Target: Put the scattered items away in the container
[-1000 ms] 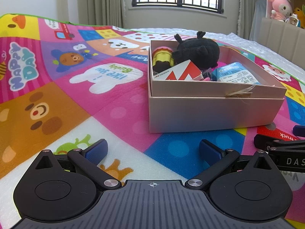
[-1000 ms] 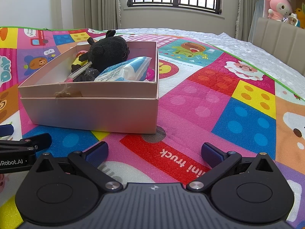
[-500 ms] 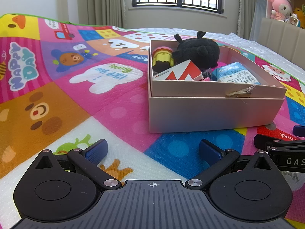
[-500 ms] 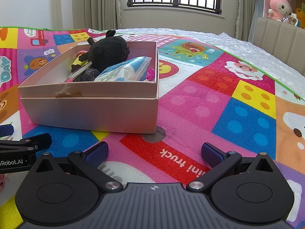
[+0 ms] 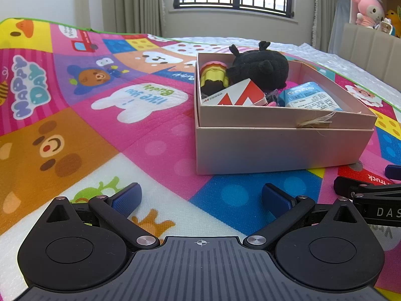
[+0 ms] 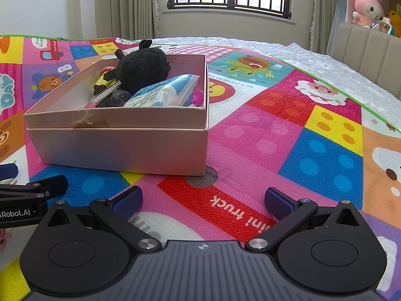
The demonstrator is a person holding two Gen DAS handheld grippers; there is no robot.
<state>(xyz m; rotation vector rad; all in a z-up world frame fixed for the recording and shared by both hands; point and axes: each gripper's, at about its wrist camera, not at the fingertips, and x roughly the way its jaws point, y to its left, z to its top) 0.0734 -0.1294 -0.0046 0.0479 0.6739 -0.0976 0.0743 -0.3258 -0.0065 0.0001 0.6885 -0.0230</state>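
From the left wrist we see our left gripper [image 5: 199,199] low over the play mat [image 5: 75,130], its blue fingers [image 5: 125,198] spread wide with nothing between them. The box [image 5: 280,148] sits just ahead and a little to the right, and the things to be tidied are already in it: a black plush toy [image 5: 260,69] at the back, a yellow toy [image 5: 213,79] against the left wall, a red-and-white carton [image 5: 235,96] leaning at the front, and a blue packet [image 5: 310,97] on the right. No loose item shows on the mat, so we judge the tidying done and our gripper parked back from the box to keep clear of it.

From the right wrist, our right gripper [image 6: 203,200] is likewise splayed and empty, hovering near the mat with the box [image 6: 120,150] ahead to its left. The plush toy [image 6: 142,69] and the packet [image 6: 165,92] lie inside, below or near the rim.

Against the frames of a second and half a second ago, nothing has shifted in either view: box, contents and both grippers sit exactly as they did.
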